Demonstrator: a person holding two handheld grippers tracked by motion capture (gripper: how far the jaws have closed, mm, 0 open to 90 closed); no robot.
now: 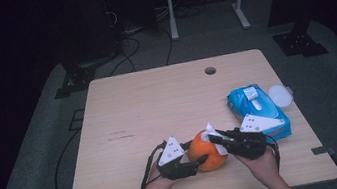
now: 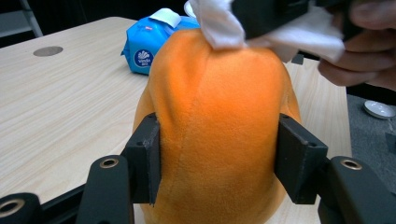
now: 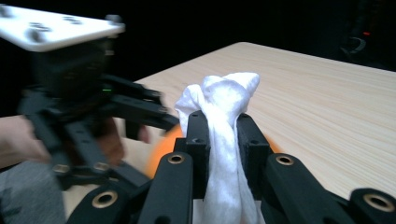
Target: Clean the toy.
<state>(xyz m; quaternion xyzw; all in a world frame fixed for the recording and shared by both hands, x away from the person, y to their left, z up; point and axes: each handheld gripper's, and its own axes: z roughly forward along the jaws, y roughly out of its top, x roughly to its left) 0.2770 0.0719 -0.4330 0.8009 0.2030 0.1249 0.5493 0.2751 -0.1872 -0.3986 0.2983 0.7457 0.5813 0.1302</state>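
Item one: the orange plush toy [image 1: 209, 156]. We are holding it near the front edge of the table [image 1: 157, 101], between our two hands, roughly at the middle of that edge. In the left gripper view the orange plush toy [image 2: 219, 135] is rising between the two black jaws, its soft sides pressing against both pads.

Item two: the left gripper [image 1: 198, 163]. We are gripping the toy with it from the left side; its jaws are clamping on the plush body, and the fabric is bulging slightly around the pads [image 2: 147, 158].

Item three: the right gripper [image 1: 213, 138]. We are pinching a white wipe [image 1: 211, 131] with it. In the right gripper view the right gripper [image 3: 223, 154] is squeezing the white wipe [image 3: 224, 116] tightly between its jaws, and the cloth is bunching into a knot-like wad above the pads and trailing down below them. In the left gripper view the white wipe [image 2: 224, 25] is touching the top of the toy.

Item four: the blue pack of wipes [image 1: 257, 106]. It is lying on the right part of the table, just beyond our right hand, with its flap standing open on top.

Item five: a small white lid [image 1: 280, 95]. It is sitting at the right edge of the table, just beside the pack.
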